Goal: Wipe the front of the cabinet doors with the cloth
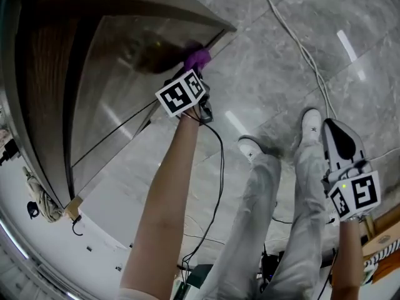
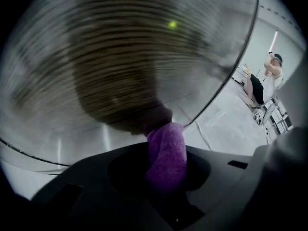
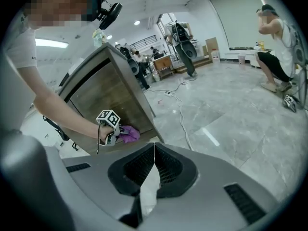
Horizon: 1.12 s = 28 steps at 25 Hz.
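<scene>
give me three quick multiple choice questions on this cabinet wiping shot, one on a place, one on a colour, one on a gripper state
1. Where on the cabinet door is the cloth?
A) near its top edge
B) low, near its bottom corner
C) halfway up

2. What colour is the cloth?
A) yellow
B) white
C) purple

3. How does the right gripper stand?
A) jaws together, nothing between them
B) jaws wide apart
C) shut on the cloth

Answers:
1 B: the right gripper view shows the cloth low on the cabinet front, held there by the left gripper.
2 C: it shows purple in every view.
3 A: in its own view the jaws meet along a thin line with nothing in them.
</scene>
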{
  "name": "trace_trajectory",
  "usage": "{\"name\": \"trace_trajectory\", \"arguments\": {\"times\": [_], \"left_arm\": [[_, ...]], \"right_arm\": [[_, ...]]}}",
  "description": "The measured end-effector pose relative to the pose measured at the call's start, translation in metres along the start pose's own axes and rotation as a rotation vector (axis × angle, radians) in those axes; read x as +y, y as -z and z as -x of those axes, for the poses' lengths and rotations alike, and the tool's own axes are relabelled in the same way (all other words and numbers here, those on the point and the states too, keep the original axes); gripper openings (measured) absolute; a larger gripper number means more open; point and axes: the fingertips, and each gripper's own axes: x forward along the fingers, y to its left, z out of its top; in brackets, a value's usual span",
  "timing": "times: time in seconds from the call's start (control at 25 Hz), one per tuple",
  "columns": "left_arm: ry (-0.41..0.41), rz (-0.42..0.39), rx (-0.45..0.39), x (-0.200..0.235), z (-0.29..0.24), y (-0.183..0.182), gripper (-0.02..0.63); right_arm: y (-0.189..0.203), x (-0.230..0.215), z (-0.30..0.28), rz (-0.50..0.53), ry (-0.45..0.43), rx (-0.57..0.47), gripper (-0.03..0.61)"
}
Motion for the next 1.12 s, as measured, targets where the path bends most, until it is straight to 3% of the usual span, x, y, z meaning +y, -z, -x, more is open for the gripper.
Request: {"name": "trace_trajectory", "arguments": {"times": [0.2,0.4,0.6,0.72,0.84,1.04,1.12], "left_arm": [[-0.04,0.067,0.031,0.076,0.026,0.026,0.1],[-0.076,0.239,0.047,0.136,0.044,0.058,0.1],[-0.089,0.289,0.062,0.174,0.067,0.072,0.1],[-0.094,0.329,0.015,0.189,0.092,0.072,0.1],[-0.049,0.293,-0.082,0.185,0.131,0.068,0.1],[0.008,0.056,-0.274,0.153,0.228,0.056,0.1],[0.007,0.024,-0.345,0.14,0.267,0.055,0.1]], "right_arm": [[-0.024,0.06,-0.037,0.073,-0.069,-0.028,0.026],[-0.036,0.096,-0.051,0.164,-0.084,-0.034,0.026],[-0.027,0.123,-0.053,0.175,-0.068,-0.02,0.026],[-0.031,0.148,-0.045,0.195,-0.084,-0.018,0.026],[-0.033,0.176,-0.033,0.219,-0.128,0.003,0.026],[-0.04,0.231,-0.011,0.281,-0.238,0.032,0.026],[-0.046,0.25,-0.002,0.337,-0.292,0.034,0.026]]}}
